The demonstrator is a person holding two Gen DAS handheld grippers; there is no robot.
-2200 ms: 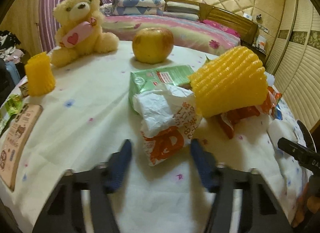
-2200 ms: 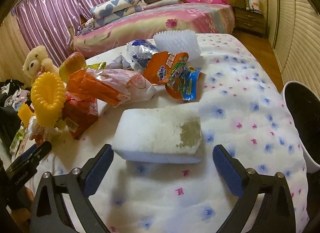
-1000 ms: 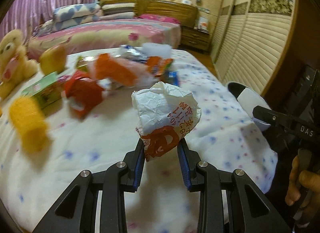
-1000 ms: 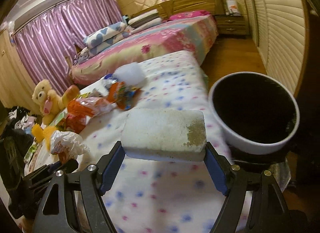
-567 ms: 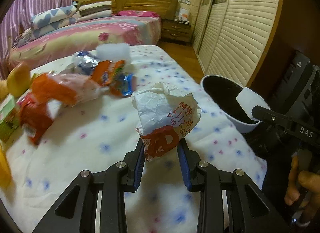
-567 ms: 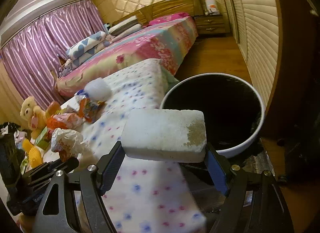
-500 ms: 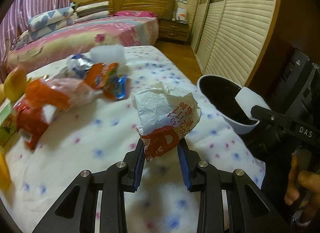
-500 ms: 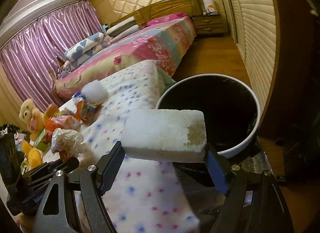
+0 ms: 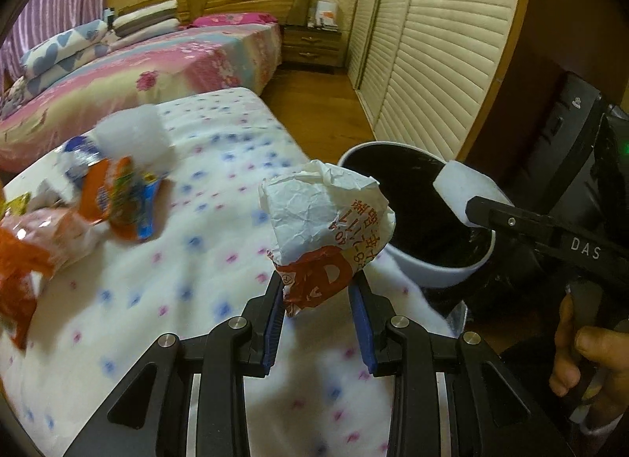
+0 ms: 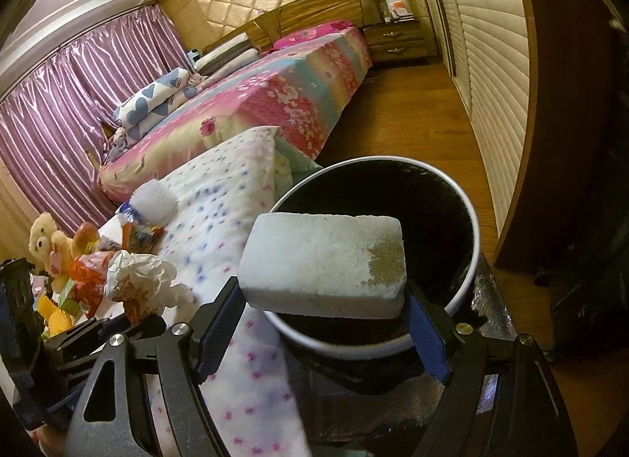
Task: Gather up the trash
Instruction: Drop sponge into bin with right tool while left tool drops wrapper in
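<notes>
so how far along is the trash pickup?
Nothing shows inside the bin yet. In hand: the right gripper holds a foam block over its mouth, and the left gripper grips a crumpled wrapper beside it. Left: snack packets and other wrappers on the table.

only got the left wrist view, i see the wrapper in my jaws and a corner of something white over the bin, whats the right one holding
Observer: A white foam block, clamped end to end in the right gripper, one end stained brown.
Operator: is it over the bin
Observer: Yes, it hangs over the near rim of the white bin.
Operator: anything in the bin
Observer: Its black liner looks empty as far as I can see.
</notes>
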